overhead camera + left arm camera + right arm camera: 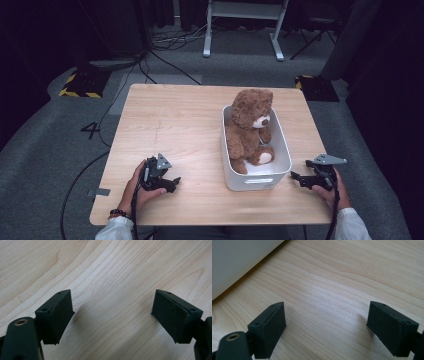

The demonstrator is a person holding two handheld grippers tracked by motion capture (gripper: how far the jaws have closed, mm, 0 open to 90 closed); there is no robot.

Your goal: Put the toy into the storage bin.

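Note:
A brown teddy bear (251, 126) sits upright in a white plastic bin (283, 140) on the right half of the wooden table (180, 125). My left gripper (172, 183) rests low on the table near the front left, well left of the bin, open and empty. In the left gripper view its jaws stand wide apart over bare wood (112, 290). My right gripper (296, 177) is at the front right edge, just right of the bin's front corner, also open and empty. The bin's white wall (234, 262) shows at the upper left of the right gripper view.
Grey carpet surrounds the table, with black cables (165, 60) running across the floor behind it. A white desk frame (242, 25) stands at the back. Yellow-black marked plates (80, 85) lie on the floor at the far left and far right.

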